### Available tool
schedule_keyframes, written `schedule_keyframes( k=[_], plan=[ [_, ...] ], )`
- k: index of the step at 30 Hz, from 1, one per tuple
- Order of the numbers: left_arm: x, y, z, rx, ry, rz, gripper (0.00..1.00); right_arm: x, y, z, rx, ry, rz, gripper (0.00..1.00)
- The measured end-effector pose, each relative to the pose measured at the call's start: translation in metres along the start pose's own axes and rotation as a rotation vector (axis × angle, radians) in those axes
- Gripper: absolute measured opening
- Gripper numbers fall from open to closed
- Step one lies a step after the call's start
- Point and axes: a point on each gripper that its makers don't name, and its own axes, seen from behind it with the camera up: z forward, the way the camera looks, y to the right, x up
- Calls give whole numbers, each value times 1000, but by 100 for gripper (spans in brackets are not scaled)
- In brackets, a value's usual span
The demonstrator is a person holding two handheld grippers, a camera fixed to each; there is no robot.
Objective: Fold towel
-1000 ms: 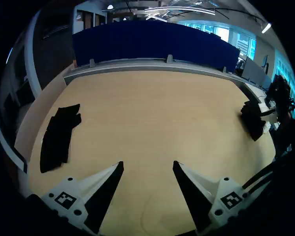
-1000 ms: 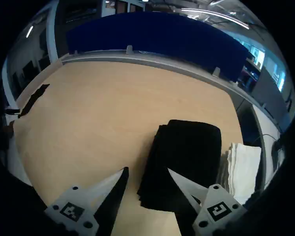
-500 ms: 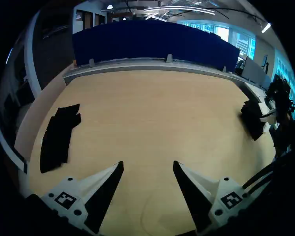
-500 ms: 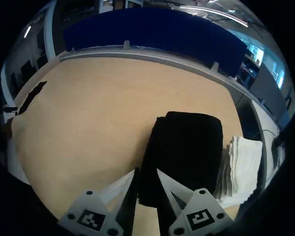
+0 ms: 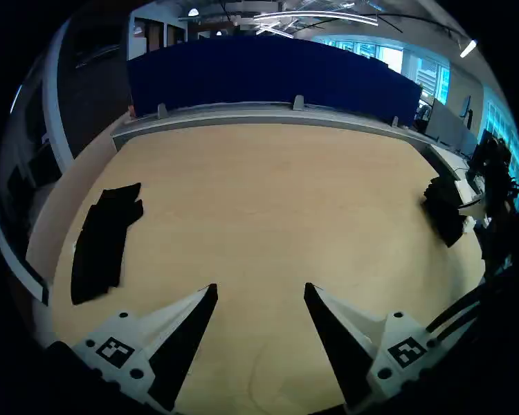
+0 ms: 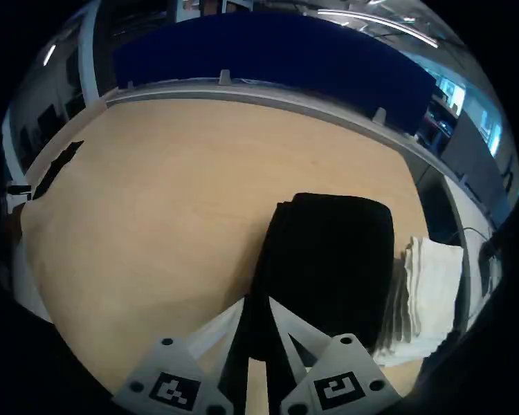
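- Gripping state, right gripper [image 6: 257, 301]: both fingers are drawn close together and pinch the near left edge of the folded black towel [image 6: 332, 256], with dark fabric between them
- Change, right gripper: one second ago its fingers stood wide apart, with the right finger over the towel's near edge; half a second ago they had almost met on that edge; now the gap is narrower again
- Towel position: it lies flat at the right side of the table [image 6: 156, 200] and has not shifted across the frames
- White towels [image 6: 429, 290]: a stack lies just beside the towel on its right; whether the two touch cannot be told
- Left gripper [image 5: 259, 285]: its fingers are spread wide with nothing between them, over bare tabletop near the front edge; its pose matches both earlier frames
- Left gripper view: the towel shows at the table's far right edge
- Cloth [image 5: 104, 238]: a rumpled black piece lies at the left side of the table, well apart from the towel, and is unchanged
- Partition [image 5: 259, 69]: a blue panel runs along the table's far edge
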Motion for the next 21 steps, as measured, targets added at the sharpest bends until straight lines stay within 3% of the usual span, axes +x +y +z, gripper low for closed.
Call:
schedule_keyframes(
  k=[16, 19, 21],
  plan=[
    [0, -1, 1, 4, -2, 6, 93, -15, -3, 7, 5, -24, 28, 11],
    [0, -1, 1, 5, -2, 5, 93, -11, -2, 6, 3, -15, 34, 17],
    [0, -2, 2, 5, -1, 4, 93, -8, -2, 4, 4, -6, 37, 28]
  ],
)
